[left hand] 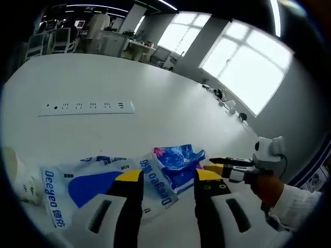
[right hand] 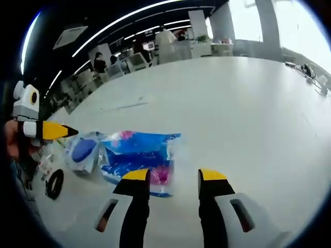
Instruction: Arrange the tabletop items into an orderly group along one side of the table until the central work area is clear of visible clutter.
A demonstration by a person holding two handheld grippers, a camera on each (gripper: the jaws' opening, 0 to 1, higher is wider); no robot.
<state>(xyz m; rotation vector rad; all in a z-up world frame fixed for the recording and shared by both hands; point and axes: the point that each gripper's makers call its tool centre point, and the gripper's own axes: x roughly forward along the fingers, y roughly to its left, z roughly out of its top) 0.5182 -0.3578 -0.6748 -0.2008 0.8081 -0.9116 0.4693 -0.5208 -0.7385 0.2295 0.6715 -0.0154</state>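
Observation:
A white packet printed "Deegeo" with a blue oval [left hand: 98,186] lies flat on the white table [left hand: 155,108], and a shiny blue packet [left hand: 178,159] overlaps its right end. My left gripper [left hand: 168,176] hovers open over the seam between the two. My right gripper [left hand: 227,168] comes in from the right beside the blue packet, held by a hand in a white sleeve. In the right gripper view the blue packet [right hand: 139,152] lies just ahead of my open right gripper [right hand: 175,175], the white packet [right hand: 83,150] sits left of it, and the left gripper [right hand: 46,130] shows at the far left.
A white power strip [left hand: 88,107] lies farther out on the table. A pale object [left hand: 15,178] sits at the left edge. A black ring-shaped thing [right hand: 53,183] lies near the table edge. Desks, chairs and people stand beyond the table, with windows to one side.

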